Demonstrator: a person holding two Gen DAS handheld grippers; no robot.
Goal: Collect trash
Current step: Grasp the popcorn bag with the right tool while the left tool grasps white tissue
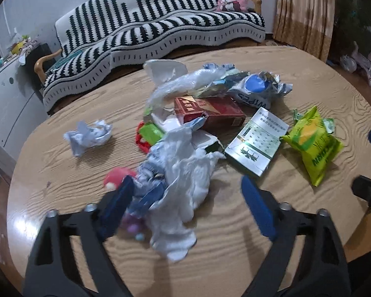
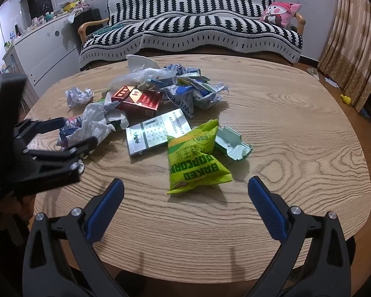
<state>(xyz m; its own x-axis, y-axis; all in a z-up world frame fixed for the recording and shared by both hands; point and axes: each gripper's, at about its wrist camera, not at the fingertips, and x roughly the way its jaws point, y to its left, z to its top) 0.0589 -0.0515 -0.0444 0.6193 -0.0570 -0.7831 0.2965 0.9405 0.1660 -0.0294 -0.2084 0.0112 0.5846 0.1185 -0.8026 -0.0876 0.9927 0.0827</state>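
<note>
Trash lies piled on a wooden oval table (image 1: 235,247). My left gripper (image 1: 186,180) stands open low over the near end of the pile, and a crumpled white plastic bag (image 1: 185,170) lies between its blue pads. The left pad is against a blue wrapper (image 1: 148,193), while the right pad stands apart from the bag. Behind the bag are a red box (image 1: 210,111), a silver-green box (image 1: 254,141) and a wipes packet (image 1: 254,91). My right gripper (image 2: 185,182) is open just in front of a green popcorn bag (image 2: 193,158), touching nothing. The left gripper (image 2: 79,132) shows at the left of that view.
A crumpled paper ball (image 1: 89,136) lies alone at the left of the pile. A pale green plastic tray (image 2: 232,146) sits behind the popcorn bag. Beyond the table stand a sofa with a black-and-white striped throw (image 2: 197,29), a white cabinet (image 2: 44,49) and a curtain (image 2: 346,37).
</note>
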